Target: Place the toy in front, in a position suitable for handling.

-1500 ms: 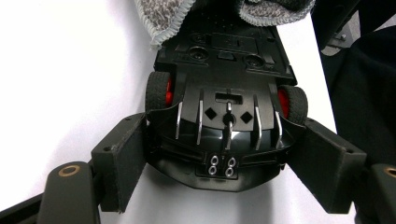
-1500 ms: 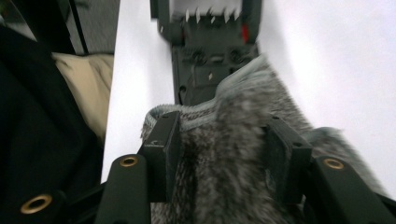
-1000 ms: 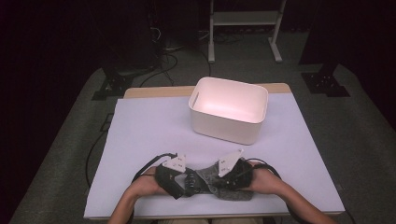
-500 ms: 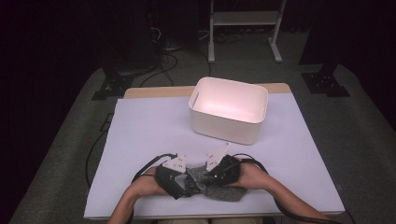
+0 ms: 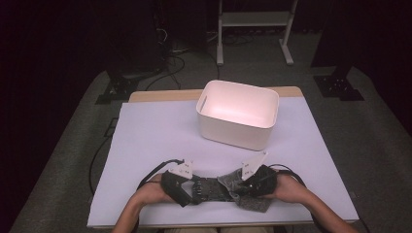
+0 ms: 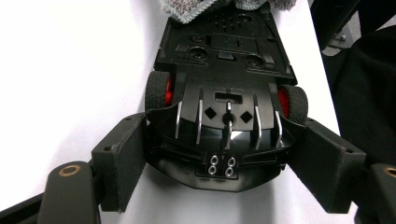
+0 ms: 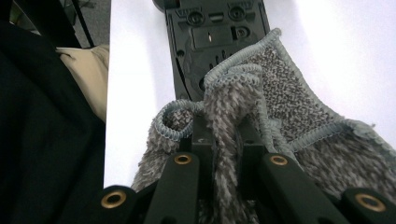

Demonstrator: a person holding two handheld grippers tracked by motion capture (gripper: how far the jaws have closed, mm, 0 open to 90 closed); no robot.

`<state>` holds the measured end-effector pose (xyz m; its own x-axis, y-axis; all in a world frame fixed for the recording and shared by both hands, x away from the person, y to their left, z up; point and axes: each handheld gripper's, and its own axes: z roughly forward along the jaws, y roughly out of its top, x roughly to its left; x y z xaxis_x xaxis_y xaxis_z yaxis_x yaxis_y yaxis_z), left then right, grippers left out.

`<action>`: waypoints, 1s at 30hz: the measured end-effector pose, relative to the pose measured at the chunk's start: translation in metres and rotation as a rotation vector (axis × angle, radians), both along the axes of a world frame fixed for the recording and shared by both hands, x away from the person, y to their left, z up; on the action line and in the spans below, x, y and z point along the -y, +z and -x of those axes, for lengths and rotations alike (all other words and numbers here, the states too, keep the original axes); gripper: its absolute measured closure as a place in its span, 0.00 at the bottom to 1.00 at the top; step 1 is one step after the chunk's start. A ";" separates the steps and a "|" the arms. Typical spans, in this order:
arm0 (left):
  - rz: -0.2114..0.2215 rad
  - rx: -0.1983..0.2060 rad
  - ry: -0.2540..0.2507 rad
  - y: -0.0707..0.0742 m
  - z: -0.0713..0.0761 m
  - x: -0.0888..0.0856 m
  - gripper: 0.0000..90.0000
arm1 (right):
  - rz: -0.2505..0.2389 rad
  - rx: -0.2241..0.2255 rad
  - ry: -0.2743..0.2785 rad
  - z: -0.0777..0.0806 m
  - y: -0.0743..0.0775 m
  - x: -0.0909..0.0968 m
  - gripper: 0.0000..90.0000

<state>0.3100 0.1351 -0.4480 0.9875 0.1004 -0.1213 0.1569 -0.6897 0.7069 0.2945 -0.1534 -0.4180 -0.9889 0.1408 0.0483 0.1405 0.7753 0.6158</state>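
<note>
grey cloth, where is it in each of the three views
High view: the grey cloth lies low and right of centre, under the right gripper.
Left gripper view: along the top edge, beyond the upturned toy car.
Right gripper view: centre and lower right, a fold pinched between the jaws.
Shared landmark: the toy car's black underside, overlapped by the cloth at one end.

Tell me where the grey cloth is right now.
The grey cloth lies at the near edge of the table in the high view, pinched in the right gripper and draped over one end of the upturned toy car, well short of the white bin.
</note>
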 end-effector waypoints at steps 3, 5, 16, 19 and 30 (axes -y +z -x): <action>-0.001 0.002 -0.002 0.000 0.000 0.000 0.26 | 0.002 -0.008 -0.009 0.000 -0.001 0.004 0.90; 0.003 -0.006 0.001 -0.001 0.000 -0.001 0.26 | 0.007 -0.003 -0.015 0.001 -0.001 0.007 0.90; 0.013 -0.026 0.023 0.003 -0.002 -0.002 0.24 | -0.028 0.012 -0.043 0.006 -0.003 0.014 0.90; 0.015 -0.033 0.028 0.003 -0.001 -0.003 0.23 | -0.041 0.010 -0.030 0.006 -0.007 0.008 0.90; 0.083 -0.078 0.074 0.013 -0.006 -0.005 0.18 | -0.088 0.000 -0.032 0.007 -0.012 0.010 0.90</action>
<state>0.3161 0.1401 -0.4349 0.9650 0.1589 -0.2087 0.2622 -0.6141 0.7444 0.2878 -0.1638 -0.4302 -0.9839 0.1678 0.0621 0.1646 0.7134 0.6812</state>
